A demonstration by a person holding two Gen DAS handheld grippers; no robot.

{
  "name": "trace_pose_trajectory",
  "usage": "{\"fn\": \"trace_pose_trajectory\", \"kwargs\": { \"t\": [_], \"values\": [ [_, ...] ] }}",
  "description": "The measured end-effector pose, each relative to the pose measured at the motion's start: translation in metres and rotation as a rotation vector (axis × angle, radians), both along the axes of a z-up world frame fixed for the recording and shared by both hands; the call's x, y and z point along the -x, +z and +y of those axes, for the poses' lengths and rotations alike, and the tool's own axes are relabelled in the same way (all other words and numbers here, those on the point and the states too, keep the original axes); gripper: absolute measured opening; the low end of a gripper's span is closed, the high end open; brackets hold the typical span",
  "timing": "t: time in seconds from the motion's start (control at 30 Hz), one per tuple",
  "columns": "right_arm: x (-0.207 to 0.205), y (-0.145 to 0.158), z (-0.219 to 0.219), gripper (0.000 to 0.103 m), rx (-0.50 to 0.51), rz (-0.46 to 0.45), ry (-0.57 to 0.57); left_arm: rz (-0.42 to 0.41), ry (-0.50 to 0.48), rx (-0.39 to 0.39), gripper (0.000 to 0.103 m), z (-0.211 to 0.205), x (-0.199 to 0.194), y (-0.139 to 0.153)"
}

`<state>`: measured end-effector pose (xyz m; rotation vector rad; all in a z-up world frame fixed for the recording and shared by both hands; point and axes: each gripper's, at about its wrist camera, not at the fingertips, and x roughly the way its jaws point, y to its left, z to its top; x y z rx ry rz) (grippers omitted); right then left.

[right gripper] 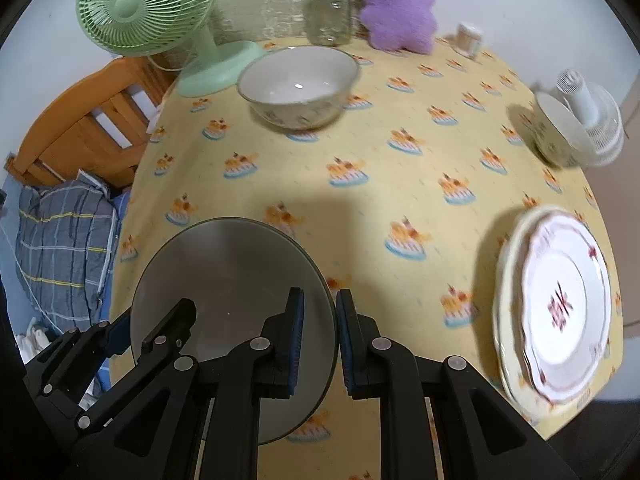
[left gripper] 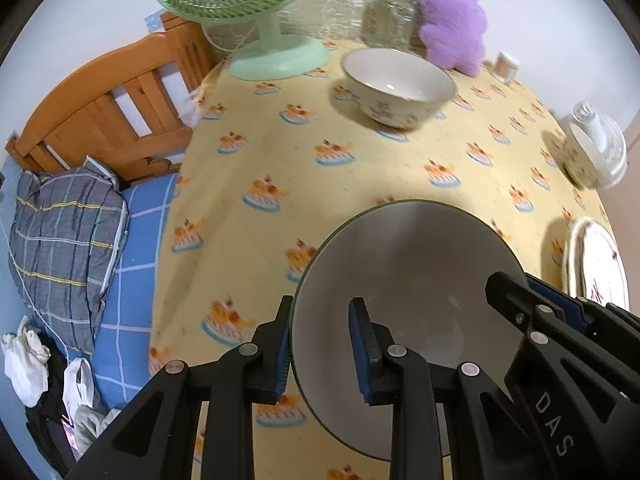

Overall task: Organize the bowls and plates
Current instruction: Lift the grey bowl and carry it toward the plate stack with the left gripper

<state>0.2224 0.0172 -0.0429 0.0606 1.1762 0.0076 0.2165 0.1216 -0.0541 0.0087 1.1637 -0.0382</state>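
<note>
- The grey bowl hangs above the tabletop, held by both claws at its rim.
- The left claw is clamped on the bowl's 9 o'clock rim; the right claw is clamped at 3 o'clock.
- A patterned bowl stands at 12 o'clock, near the green fan.
- Stacked plates lie at 3 o'clock, well apart.

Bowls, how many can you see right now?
3: the grey bowl clamped by both grippers, a floral bowl near the green fan, and a small bowl at the right edge.
</note>
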Motion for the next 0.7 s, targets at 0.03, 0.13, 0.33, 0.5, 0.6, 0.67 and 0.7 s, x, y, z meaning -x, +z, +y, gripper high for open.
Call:
{"fn": "trace_pose_trajectory", "kwargs": {
  "t": [0.03, 0.13, 0.33, 0.5, 0.6, 0.67, 0.7],
  "values": [
    [0.006, 0.0, -0.005, 0.02, 0.001, 0.003, -0.009, 0.004, -0.005, 0.0, 0.023, -0.004, 0.004, 0.0],
    [0.02, -0.001, -0.018, 0.02, 0.0, 0.013, -0.028, 0.016, -0.019, 0.002, 0.023, -0.017, 0.014, -0.001],
    [0.035, 0.001, -0.047, 0.02, -0.005, 0.014, -0.054, 0.012, -0.044, -0.004, 0.023, -0.047, 0.025, 0.001],
    [0.034, 0.001, -0.074, 0.02, -0.01, 0.022, -0.047, 0.021, -0.023, -0.002, 0.024, -0.073, 0.027, 0.0],
    [0.031, 0.002, -0.087, 0.02, -0.008, 0.025, -0.035, 0.029, -0.014, 0.0, 0.024, -0.085, 0.025, -0.001],
    [0.03, 0.001, -0.095, 0.02, -0.016, 0.03, -0.033, 0.03, -0.008, -0.009, 0.024, -0.094, 0.024, 0.0],
    [0.028, 0.0, -0.1, 0.02, -0.021, 0.033, -0.029, 0.031, -0.004, -0.01, 0.024, -0.096, 0.024, -0.001]
  ]
}}
